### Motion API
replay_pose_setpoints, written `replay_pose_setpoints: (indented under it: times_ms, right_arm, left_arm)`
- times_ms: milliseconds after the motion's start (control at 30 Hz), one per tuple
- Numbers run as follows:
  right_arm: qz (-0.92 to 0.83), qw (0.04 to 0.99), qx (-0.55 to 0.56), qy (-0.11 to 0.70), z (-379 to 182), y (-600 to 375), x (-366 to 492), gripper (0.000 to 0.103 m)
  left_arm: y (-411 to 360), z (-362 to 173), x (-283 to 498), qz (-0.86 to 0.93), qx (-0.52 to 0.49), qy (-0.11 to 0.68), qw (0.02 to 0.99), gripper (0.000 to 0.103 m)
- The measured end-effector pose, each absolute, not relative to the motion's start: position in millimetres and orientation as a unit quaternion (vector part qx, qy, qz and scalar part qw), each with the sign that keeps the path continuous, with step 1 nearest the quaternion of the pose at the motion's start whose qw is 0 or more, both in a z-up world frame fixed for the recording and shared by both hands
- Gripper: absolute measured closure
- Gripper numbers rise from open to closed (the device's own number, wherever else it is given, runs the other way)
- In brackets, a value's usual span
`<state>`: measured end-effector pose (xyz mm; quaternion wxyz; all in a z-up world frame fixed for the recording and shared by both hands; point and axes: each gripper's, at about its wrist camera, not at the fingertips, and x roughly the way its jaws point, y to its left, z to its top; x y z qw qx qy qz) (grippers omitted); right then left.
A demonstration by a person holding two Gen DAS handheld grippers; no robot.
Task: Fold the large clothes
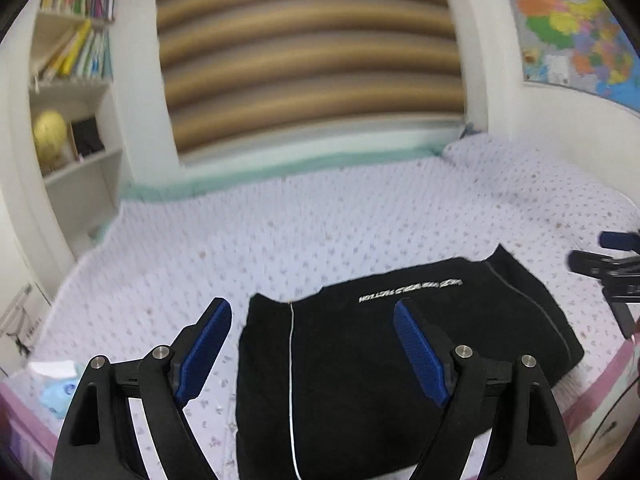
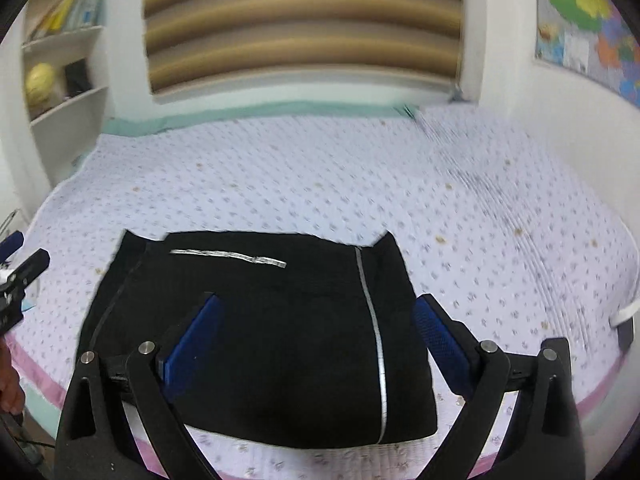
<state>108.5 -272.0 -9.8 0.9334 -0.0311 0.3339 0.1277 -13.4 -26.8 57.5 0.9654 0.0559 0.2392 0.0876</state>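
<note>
A black garment lies folded into a flat rectangle near the front edge of the bed, with a thin silver stripe and silver lettering on top. It also shows in the right wrist view. My left gripper is open and empty, hovering above the garment's left part. My right gripper is open and empty, above the garment's middle and right part. The right gripper shows at the right edge of the left wrist view. The left gripper shows at the left edge of the right wrist view.
The bed has a lilac dotted quilt with a pink border at the front. A bookshelf with books and a gold globe stands back left. A striped blind and a wall map are behind. A small blue toy lies at the front left.
</note>
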Motion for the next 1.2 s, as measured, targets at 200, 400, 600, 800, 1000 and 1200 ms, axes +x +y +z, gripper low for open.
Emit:
replay_pose_setpoints:
  times_ms: [200, 400, 600, 800, 1000, 1200]
  right_arm:
    - [0.126, 0.939, -0.035, 0.318, 7.7, -259.3, 85.1, 0.004]
    - [0.148, 0.933, -0.023, 0.327, 2.9, -254.2, 73.7, 0.004]
    - [0.159, 0.925, -0.013, 0.344, -9.1, -256.3, 70.6, 0.004]
    - [0.157, 0.923, -0.010, 0.352, -15.2, -257.9, 69.9, 0.004]
    - [0.158, 0.916, 0.001, 0.368, -22.0, -258.1, 77.5, 0.004]
    - [0.158, 0.914, 0.000, 0.373, -25.7, -253.8, 79.5, 0.003]
  left_arm:
    - [-34.3, 70.0, -40.3, 0.136, 0.061, 0.222, 0.964, 0.019]
    - [-29.0, 66.3, -44.9, 0.129, 0.013, 0.248, 0.960, 0.019]
    - [-40.6, 68.5, -53.0, 0.138, 0.008, 0.222, 0.965, 0.019]
    - [-49.4, 65.4, -55.1, 0.146, 0.035, 0.210, 0.966, 0.019]
    - [-48.5, 57.1, -50.3, 0.142, 0.035, 0.226, 0.963, 0.019]
    - [-38.9, 46.4, -42.5, 0.145, 0.023, 0.248, 0.957, 0.019]
